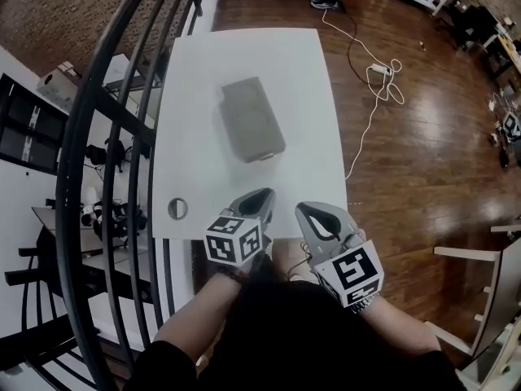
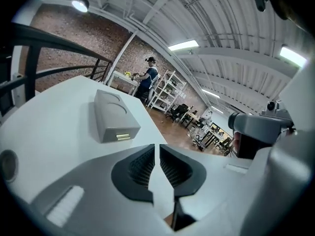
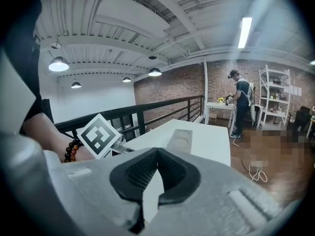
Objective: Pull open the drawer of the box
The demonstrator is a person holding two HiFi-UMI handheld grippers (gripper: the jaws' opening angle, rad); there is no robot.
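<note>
The box (image 1: 251,119) looks like matt grey plastic, its drawer front (image 2: 122,136) a pale, faintly shiny gold. The table (image 1: 195,177) is smooth matt white, and the floor (image 1: 423,137) is dark, glossy polished wood.

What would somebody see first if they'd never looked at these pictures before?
Most likely the grey box, sitting alone in the middle of the white table, with its small drawer looking shut and facing the person. Next come the left tongs and right tongs, held side by side at the table's near edge, both empty.
</note>
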